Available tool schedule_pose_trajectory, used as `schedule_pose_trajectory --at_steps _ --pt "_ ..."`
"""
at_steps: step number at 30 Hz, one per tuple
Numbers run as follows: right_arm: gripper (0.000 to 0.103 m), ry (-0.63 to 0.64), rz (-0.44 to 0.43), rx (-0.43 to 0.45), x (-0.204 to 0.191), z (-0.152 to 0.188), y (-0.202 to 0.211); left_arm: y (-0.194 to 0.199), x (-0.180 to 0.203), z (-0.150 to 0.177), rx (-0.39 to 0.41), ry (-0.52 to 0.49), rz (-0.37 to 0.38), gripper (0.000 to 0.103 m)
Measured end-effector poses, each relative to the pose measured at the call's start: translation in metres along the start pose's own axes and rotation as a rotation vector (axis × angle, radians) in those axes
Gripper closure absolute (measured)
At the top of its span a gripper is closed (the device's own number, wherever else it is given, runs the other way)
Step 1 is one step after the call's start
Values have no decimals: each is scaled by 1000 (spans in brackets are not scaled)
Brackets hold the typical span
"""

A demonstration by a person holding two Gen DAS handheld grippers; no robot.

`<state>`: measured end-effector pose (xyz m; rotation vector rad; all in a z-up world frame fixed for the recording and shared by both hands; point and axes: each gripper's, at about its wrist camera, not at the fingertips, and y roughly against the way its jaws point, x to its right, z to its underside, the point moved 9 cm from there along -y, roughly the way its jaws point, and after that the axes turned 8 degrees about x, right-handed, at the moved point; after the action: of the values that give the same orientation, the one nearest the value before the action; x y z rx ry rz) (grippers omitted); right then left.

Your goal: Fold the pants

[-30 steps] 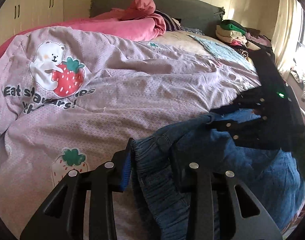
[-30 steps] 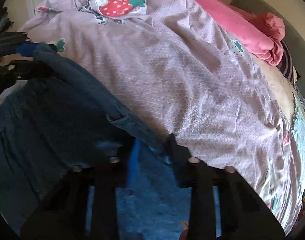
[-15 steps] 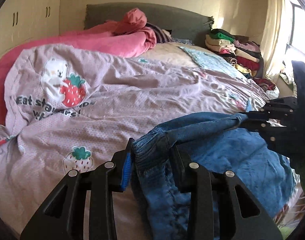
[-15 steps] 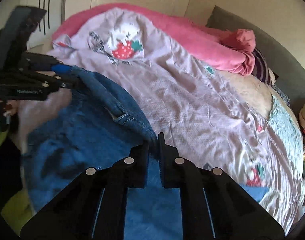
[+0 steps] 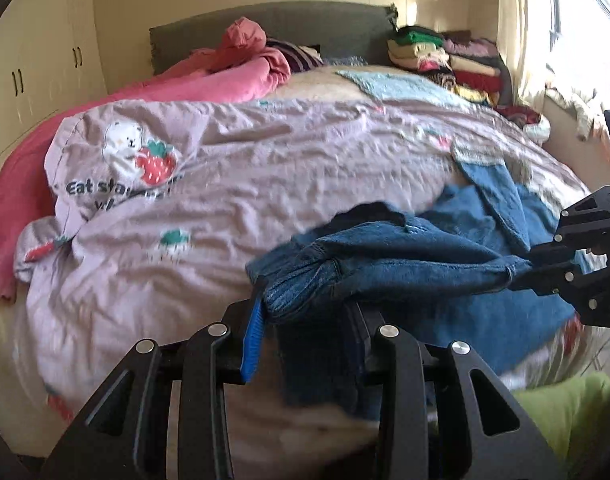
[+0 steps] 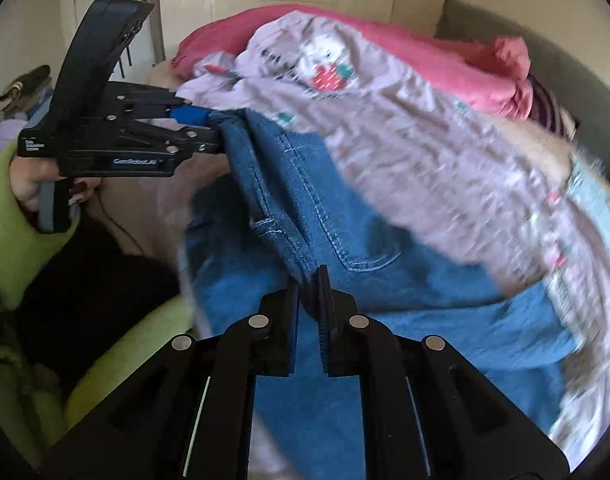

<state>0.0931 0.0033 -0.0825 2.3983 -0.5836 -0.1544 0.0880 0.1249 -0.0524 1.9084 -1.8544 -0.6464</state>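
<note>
Pants [image 5: 405,256] taut by the waistband between left tongs [image 5: 305,320] and right tongs [image 6: 310,292], both clamped on denim

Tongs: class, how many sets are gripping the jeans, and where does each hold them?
2. The left tongs pinch the jeans at the ribbed waistband end. The right tongs clamp the waistband further along, stretching it between them. No others visible.

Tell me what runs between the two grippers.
The waistband of the jeans spans from the left gripper to the right gripper, each shut on one end; nothing else between. Clearest in the left wrist view.
</note>
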Motion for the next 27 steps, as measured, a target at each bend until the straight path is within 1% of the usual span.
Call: schedule_pose_trajectory --at_steps 5,9,12,14,15,18,19,22,23,25,27 --pt "99 -18 -19 -33 -18 19 -7 -1 1 26 -65 -5 -17 69" --pt "99 28 -27 -55 -34 28 -12 -1 -4 40 -112 15 -28 66" --pt "98 13 -55 -72 -40 35 -16 3 -8 45 -126 29 -33 66" --pt "98 22 -59 -85 -42 38 -18 8 -8 48 -132 37 -27 65" --pt "96 18 -68 -87 -43 40 -18 12 -9 50 -137 41 -30 65" --pt "95 8 -83 -93 -43 44 -19 24 -18 56 -151 59 -72 65" --pt "95 -3 -89 -95 -42 45 -20 29 -21 53 -144 74 -72 65" --pt "92 -23 -104 -95 -43 47 -22 43 -23 41 -105 135 -50 66" --pt "91 -23 -106 -96 -44 47 -22 43 -18 33 -89 149 -26 66" --pt "84 -20 -115 -92 -48 46 -21 38 -5 22 -80 171 29 66" --pt "78 -14 -122 -87 -51 45 -17 28 14 8 -64 171 88 66"
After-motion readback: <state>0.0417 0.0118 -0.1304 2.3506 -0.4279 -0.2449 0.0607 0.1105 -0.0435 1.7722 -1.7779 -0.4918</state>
